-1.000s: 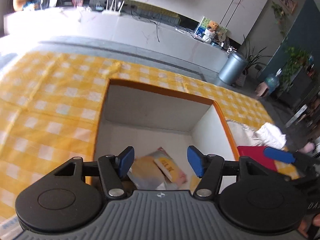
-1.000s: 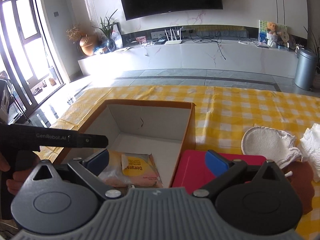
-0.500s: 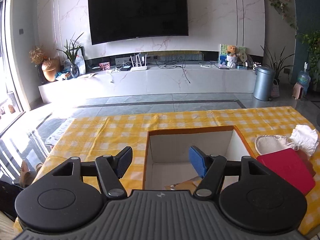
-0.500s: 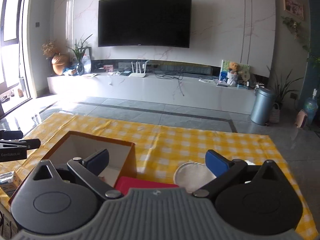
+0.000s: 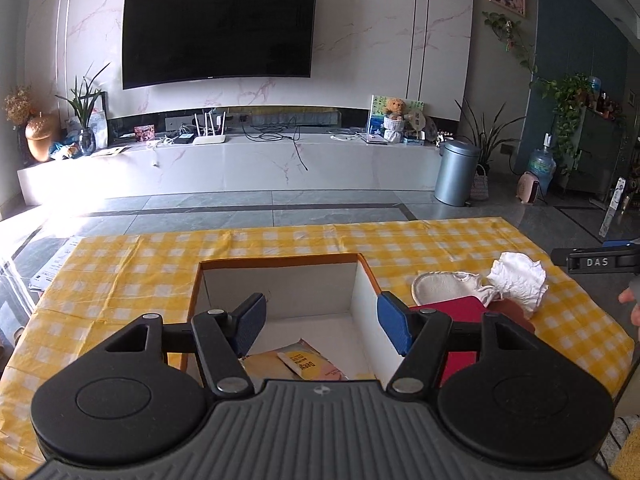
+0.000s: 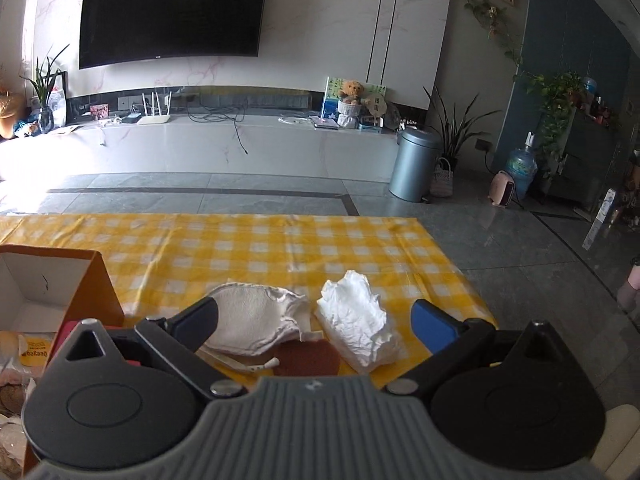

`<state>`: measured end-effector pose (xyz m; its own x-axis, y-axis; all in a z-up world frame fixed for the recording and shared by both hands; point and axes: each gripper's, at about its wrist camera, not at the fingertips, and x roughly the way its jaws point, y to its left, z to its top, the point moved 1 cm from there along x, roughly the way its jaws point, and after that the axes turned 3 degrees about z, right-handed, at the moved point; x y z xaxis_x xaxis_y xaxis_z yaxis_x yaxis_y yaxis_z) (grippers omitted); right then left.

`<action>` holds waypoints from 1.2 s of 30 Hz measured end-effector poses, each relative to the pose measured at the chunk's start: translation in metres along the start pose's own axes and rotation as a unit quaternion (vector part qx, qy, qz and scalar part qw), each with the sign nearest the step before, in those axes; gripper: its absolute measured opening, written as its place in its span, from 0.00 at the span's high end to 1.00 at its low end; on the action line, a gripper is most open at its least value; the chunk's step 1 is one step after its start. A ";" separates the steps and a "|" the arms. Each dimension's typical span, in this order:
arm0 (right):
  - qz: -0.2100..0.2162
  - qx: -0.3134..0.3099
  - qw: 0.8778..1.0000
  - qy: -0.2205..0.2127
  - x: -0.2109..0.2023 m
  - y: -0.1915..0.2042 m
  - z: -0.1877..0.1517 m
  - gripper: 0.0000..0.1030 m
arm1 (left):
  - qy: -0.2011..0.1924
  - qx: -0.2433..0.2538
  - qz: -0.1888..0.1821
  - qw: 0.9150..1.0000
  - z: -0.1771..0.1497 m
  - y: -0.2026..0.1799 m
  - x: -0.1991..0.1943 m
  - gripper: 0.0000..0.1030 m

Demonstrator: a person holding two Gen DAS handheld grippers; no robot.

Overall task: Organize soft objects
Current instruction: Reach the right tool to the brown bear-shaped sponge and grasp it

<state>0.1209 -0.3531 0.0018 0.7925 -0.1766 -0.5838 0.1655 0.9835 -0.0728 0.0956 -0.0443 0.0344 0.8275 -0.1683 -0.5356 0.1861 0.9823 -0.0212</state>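
Note:
An orange cardboard box point(image 5: 280, 259) with white inner walls stands on the yellow checked tablecloth point(image 5: 120, 272). A yellow packet point(image 5: 304, 362) lies inside it. My left gripper point(image 5: 320, 330) is open and empty above the box's near side. My right gripper point(image 6: 316, 322) is open and empty, just short of a cream cloth pad point(image 6: 252, 320), a crumpled white tissue point(image 6: 356, 324) and a brown round pad point(image 6: 308, 360). A red flat item point(image 5: 460, 312) lies next to the box. The pad point(image 5: 440, 286) and tissue point(image 5: 518, 276) also show in the left wrist view.
The box's corner point(image 6: 96, 280) is at the left of the right wrist view. The table's far edge and right edge drop to a grey tiled floor point(image 6: 280, 196). A grey bin point(image 6: 414, 164) and a TV bench point(image 5: 240, 160) stand beyond.
Both grippers have lifted and tilted up from looking down into the box. The right gripper has swung right, from over the box and red item to in front of the cloth pad and tissue.

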 end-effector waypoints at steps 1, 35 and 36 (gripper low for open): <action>-0.003 0.006 1.000 0.014 0.010 -0.004 -0.003 0.02 | 0.002 0.001 -0.002 1.000 0.000 -0.005 0.002 0.27; 0.034 0.050 0.975 0.215 0.151 -0.017 -0.064 0.02 | 0.086 0.076 -0.057 0.992 -0.005 -0.094 0.042 0.27; 0.030 0.049 0.974 0.221 0.155 -0.017 -0.065 0.02 | 0.085 0.079 -0.056 0.992 -0.006 -0.095 0.041 0.27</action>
<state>0.2025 -0.3947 -0.1401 0.4760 -0.0629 -0.8772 0.1993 0.9792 0.0380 0.1085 -0.1441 0.0097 0.6975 -0.2461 -0.6729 0.3635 0.9309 0.0363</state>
